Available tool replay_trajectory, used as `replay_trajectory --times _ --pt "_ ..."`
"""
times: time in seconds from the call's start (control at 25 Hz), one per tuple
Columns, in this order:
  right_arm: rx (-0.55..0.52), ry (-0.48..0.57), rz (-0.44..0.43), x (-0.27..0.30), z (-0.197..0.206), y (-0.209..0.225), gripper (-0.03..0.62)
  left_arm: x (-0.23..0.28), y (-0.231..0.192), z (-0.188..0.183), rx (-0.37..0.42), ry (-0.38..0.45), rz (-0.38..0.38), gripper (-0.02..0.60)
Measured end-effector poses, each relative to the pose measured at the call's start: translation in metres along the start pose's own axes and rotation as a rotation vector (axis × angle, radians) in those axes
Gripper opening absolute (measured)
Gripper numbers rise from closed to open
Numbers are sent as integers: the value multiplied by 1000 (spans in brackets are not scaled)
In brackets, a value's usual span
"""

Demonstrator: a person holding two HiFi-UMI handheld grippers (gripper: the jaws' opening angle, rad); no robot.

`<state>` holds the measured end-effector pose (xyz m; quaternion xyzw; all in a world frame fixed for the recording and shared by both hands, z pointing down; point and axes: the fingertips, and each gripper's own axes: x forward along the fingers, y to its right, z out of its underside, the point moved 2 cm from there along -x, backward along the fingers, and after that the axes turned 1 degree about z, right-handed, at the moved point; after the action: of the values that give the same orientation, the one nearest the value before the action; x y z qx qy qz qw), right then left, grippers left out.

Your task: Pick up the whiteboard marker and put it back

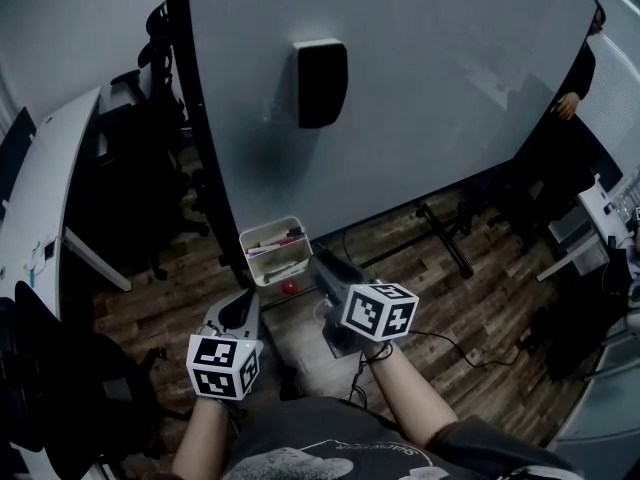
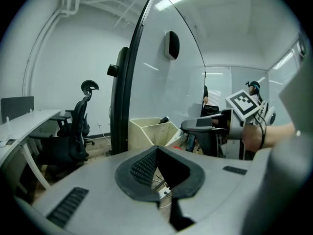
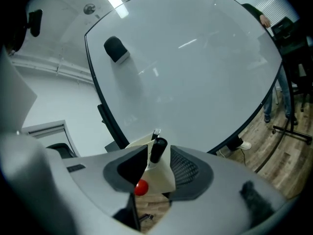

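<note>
Right gripper [image 3: 155,156], jaws spread, frames a black-capped whiteboard marker [image 3: 158,150] seemingly standing in the cream tray [image 3: 164,177]; left gripper [image 2: 156,149] is pinched shut, empty; pulling back crooked could snag and topple the marker.

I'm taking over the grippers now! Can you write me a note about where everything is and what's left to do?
Left gripper: jaws together, nothing in them, waiting beside the box.
Right gripper: jaws apart, not squeezing anything.
Marker: black cap, standing between the right jaws but not gripped. It seems to rest in the box at the foot of the whiteboard.
Done: the marker looks put back.
Left: probably just pull the right gripper away without knocking the marker.
</note>
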<state>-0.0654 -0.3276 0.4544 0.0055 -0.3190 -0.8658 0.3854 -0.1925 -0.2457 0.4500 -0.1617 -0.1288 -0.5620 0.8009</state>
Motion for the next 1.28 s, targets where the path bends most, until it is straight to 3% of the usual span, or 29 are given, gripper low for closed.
replay_trajectory --times 0.24,0.48,0.72,1.28 --pt "0 53 23 7 -9 2 121 5 -6 -1 19 -2 37 12" --pt "18 117 -13 7 -16 -8 96 7 -11 1 20 -4 59 14" --pt "-41 146 -40 -1 -23 -19 87 2 -10 5 11 0 53 12" --pt "-26 315 -72 -96 -55 -29 86 -38 44 15 11 1 10 12"
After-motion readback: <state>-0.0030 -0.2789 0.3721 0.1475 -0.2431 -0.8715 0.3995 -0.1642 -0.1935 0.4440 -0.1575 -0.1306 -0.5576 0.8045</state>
